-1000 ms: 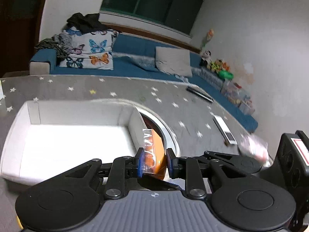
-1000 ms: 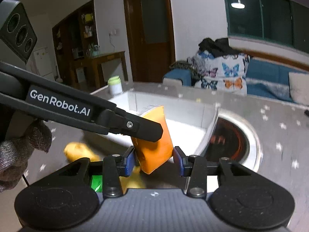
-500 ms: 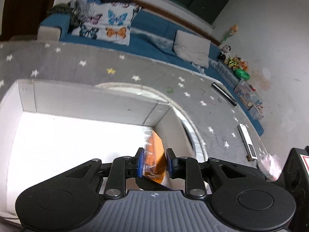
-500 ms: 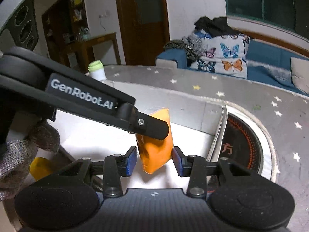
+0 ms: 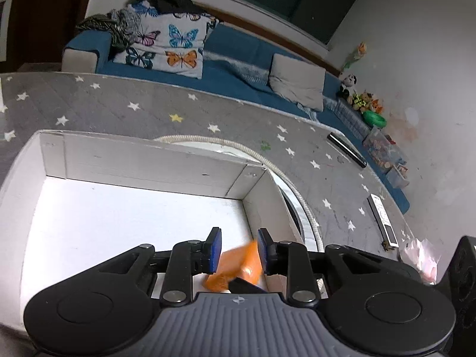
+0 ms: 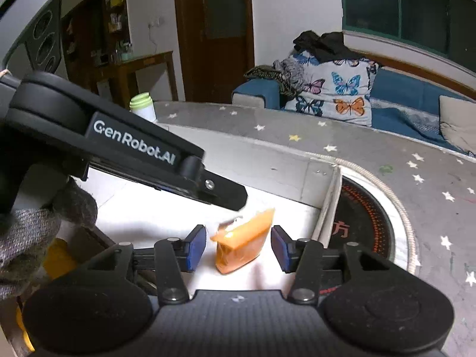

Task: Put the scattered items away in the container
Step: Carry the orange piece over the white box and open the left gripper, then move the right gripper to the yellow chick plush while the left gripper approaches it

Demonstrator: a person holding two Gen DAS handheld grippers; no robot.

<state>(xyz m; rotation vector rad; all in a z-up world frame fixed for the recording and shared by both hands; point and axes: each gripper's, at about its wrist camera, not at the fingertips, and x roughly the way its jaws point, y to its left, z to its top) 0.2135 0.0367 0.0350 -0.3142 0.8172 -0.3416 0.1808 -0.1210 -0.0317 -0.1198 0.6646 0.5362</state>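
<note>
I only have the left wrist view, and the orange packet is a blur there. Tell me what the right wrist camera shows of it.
Observer: The orange packet is over the white box floor, between the right claw pads and touching neither. Those jaws are opening.
Operator: Report the left claw from that side.
Observer: The left claw jaws are opening too. Its tip is above the packet, with a gap between them.
Operator: Name anything lying outside the box.
Observer: A yellow item lies outside the box's near left corner, beside the gloved hand.
</note>
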